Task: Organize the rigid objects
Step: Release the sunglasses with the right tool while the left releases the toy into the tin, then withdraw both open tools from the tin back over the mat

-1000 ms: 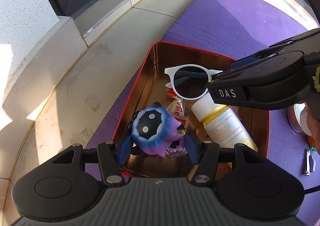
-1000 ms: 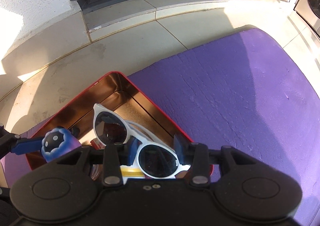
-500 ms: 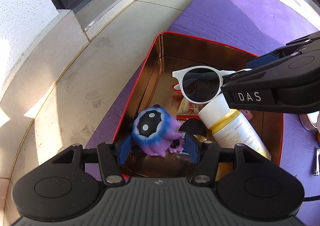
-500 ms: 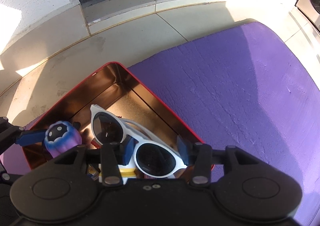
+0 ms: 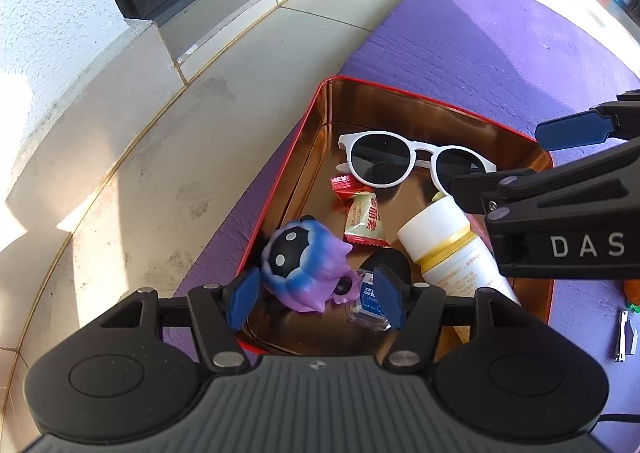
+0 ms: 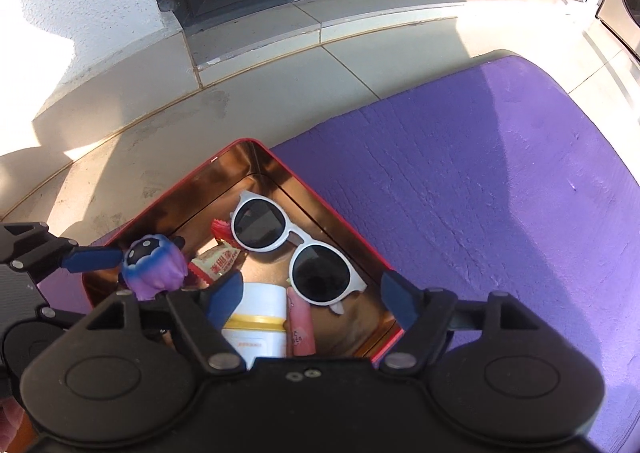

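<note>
A red tin box (image 5: 324, 101) (image 6: 256, 149) with a gold inside sits on a purple mat (image 5: 480, 37) (image 6: 480, 173). White sunglasses (image 5: 412, 163) (image 6: 296, 241) lie free in the box. My right gripper (image 6: 312, 297) is open just above them. A blue-purple toy figure (image 5: 304, 265) (image 6: 154, 267) rests on the box floor between the fingers of my left gripper (image 5: 316, 293), which is open around it. A white and yellow bottle (image 5: 452, 249) (image 6: 256, 317), candy packets (image 5: 364, 221) and a small clear packet (image 5: 370, 301) also lie in the box.
A tiled floor (image 5: 160, 157) and a wall step lie to the left of the mat. Nail clippers (image 5: 622, 335) and small orange items (image 5: 632, 289) lie on the mat at the right of the box. A pink tube (image 6: 300, 327) lies beside the bottle.
My right gripper opened and let go of the sunglasses, which now lie in the box. My left gripper opened wider and the toy now sits on the box floor.
</note>
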Demonstrator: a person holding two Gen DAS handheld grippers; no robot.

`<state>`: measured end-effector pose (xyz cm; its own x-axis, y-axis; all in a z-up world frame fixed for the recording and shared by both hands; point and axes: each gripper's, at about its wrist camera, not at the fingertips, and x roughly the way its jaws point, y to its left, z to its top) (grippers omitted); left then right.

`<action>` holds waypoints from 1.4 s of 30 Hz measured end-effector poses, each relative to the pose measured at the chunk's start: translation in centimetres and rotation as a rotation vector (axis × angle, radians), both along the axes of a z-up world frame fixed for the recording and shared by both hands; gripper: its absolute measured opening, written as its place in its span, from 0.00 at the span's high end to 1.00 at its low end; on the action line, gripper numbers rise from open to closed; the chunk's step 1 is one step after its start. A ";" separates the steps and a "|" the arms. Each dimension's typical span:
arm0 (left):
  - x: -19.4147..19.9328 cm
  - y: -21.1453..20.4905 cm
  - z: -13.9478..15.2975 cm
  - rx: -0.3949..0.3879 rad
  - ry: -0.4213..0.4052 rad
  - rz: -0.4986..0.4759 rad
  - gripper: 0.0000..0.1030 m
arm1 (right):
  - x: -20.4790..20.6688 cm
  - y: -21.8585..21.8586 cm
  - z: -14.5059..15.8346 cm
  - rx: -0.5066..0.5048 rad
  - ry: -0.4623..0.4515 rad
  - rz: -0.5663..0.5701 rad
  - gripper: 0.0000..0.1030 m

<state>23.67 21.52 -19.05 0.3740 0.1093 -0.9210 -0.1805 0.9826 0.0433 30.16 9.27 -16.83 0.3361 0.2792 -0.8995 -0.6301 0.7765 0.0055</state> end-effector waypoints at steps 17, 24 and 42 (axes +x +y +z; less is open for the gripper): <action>-2.2 -2.2 6.4 0.048 -0.064 -0.051 0.39 | -4.3 -6.2 6.6 0.125 -0.002 -0.034 0.13; -4.1 -4.0 9.7 0.062 -0.123 -0.076 0.28 | -6.8 -9.5 9.3 0.184 -0.023 -0.066 0.07; -6.6 -15.5 12.2 -0.006 -0.167 -0.241 0.20 | -12.2 -24.2 8.5 0.188 -0.034 -0.215 0.01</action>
<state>17.04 6.01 -6.90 0.5353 -0.0064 -0.8446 0.0543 0.9982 0.0268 17.99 -14.92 -8.30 0.4345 0.3590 -0.8260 -0.4531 0.8798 0.1441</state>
